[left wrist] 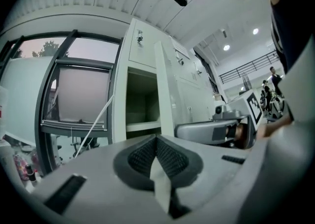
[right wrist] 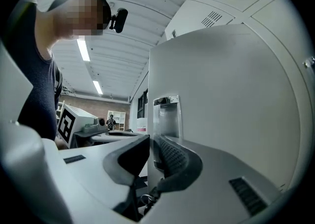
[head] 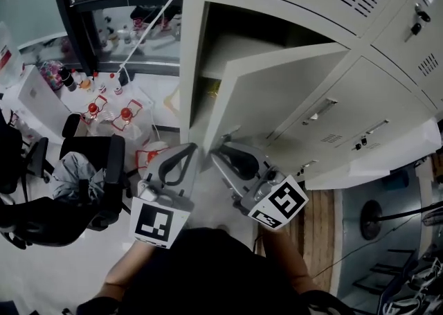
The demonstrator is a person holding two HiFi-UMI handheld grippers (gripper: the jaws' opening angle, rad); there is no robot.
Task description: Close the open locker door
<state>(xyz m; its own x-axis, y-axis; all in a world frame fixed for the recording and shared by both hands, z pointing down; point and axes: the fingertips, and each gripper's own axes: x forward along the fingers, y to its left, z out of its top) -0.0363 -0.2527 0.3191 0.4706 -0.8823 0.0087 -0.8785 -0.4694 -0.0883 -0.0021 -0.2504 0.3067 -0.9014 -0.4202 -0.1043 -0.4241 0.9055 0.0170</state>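
The cream locker door [head: 277, 92] stands half open below its dark compartment [head: 228, 37]. My right gripper [head: 221, 153] is at the door's free edge, near the bottom. In the right gripper view the door [right wrist: 226, 95] fills the right side. Its edge with the metal latch plate [right wrist: 166, 114] sits between the pads [right wrist: 170, 151] of my right gripper [right wrist: 151, 145], which close on it. My left gripper [head: 187, 154] hangs just left of the door, touching nothing. The pads [left wrist: 170, 156] of that left gripper [left wrist: 156, 150] meet, with nothing between them. The door [left wrist: 165, 90] appears edge-on there.
More closed lockers [head: 387, 9] continue to the right. Black office chairs [head: 83, 175] and red-capped bottles [head: 126, 114] stand on the floor at left, below a window. A white cord [head: 149, 30] slants across it. A white tabletop [head: 374, 161] juts out at the right.
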